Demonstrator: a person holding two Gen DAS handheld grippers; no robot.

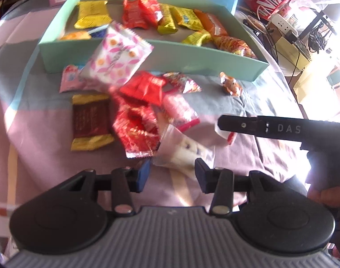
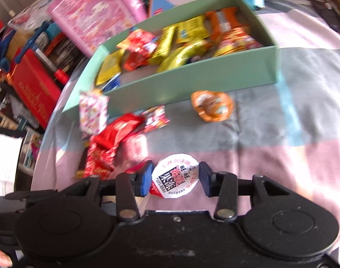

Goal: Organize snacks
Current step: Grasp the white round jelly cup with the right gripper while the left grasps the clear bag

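The right gripper tilts down, fingers narrowed around a round white-lidded jelly cup, contact unclear. The left gripper angles down, fingers part-open over a clear plastic packet. Loose red wrappers lie before the pale green cardboard box on the pink bedcover.

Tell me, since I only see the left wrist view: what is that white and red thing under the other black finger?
Observer: A jelly cup with a round white printed lid, sitting between the right gripper fingers.
Operator: Is it gripped?
Observer: The pads look to touch both its sides.
Operator: And the orange lump by the box?
Observer: It's an orange cup with a sealed lid, lying beside the green box.
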